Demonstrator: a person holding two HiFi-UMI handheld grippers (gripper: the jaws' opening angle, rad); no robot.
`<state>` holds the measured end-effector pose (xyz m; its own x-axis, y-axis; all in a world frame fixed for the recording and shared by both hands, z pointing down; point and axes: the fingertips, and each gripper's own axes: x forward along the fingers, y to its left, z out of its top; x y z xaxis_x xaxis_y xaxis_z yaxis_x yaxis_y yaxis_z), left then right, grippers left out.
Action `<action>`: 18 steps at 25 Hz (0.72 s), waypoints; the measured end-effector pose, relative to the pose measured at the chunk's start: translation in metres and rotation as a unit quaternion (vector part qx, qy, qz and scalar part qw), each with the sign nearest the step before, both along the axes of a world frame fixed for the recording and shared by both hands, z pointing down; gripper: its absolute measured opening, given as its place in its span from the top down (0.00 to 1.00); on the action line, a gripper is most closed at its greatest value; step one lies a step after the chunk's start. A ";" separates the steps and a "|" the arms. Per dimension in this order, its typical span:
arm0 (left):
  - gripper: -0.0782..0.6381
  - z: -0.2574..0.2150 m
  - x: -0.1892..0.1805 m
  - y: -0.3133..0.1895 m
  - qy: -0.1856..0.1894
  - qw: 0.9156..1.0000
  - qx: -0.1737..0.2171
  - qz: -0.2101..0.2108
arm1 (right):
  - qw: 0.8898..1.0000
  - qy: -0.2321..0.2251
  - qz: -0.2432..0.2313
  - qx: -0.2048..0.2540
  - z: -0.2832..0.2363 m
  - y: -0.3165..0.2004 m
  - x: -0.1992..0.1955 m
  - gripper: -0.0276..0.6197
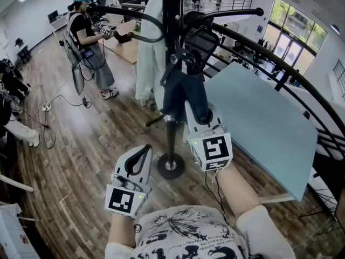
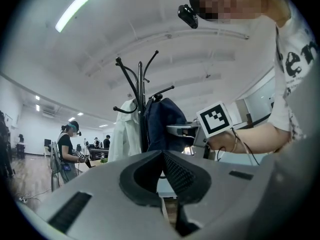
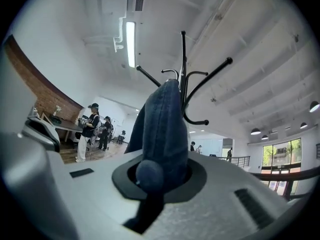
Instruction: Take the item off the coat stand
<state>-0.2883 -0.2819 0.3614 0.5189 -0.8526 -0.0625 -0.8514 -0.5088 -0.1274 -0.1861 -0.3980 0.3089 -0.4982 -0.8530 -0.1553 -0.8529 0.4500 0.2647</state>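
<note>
A black coat stand point(image 1: 172, 15) rises in front of me on a round base point(image 1: 171, 168). A dark blue garment point(image 1: 186, 93) hangs from its hooks, with a white garment point(image 1: 151, 63) behind it to the left. My right gripper point(image 1: 200, 117) is shut on the lower part of the dark blue garment point(image 3: 162, 129), whose cloth fills the gap between the jaws of the right gripper point(image 3: 160, 171). My left gripper point(image 1: 139, 158) hangs lower, left of the pole, shut and holding nothing. In the left gripper view the left gripper point(image 2: 161, 176) points toward the stand point(image 2: 141, 109).
A large light blue tabletop point(image 1: 259, 117) lies to the right of the stand, with a black railing point(image 1: 302, 85) curving beyond it. A person point(image 1: 89, 36) stands at the back left by a wooden table point(image 1: 126, 45). Cables point(image 1: 48, 107) trail over the wooden floor at left.
</note>
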 end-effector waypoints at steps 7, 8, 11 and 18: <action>0.88 0.000 0.019 0.013 -0.001 1.000 -0.007 -0.016 | 0.999 0.005 -0.037 0.015 -0.021 0.041 0.015 0.93; 0.88 -0.001 0.022 0.013 0.000 1.000 -0.005 -0.020 | 0.999 0.008 -0.042 0.014 -0.021 0.045 0.018 0.93; 0.88 -0.001 0.032 0.013 0.001 1.000 -0.002 -0.030 | 0.998 0.011 -0.054 0.003 -0.013 0.054 0.027 0.93; 0.88 0.002 0.047 0.025 0.001 0.999 -0.020 -0.045 | 0.996 0.009 -0.073 -0.050 0.034 0.069 0.048 0.93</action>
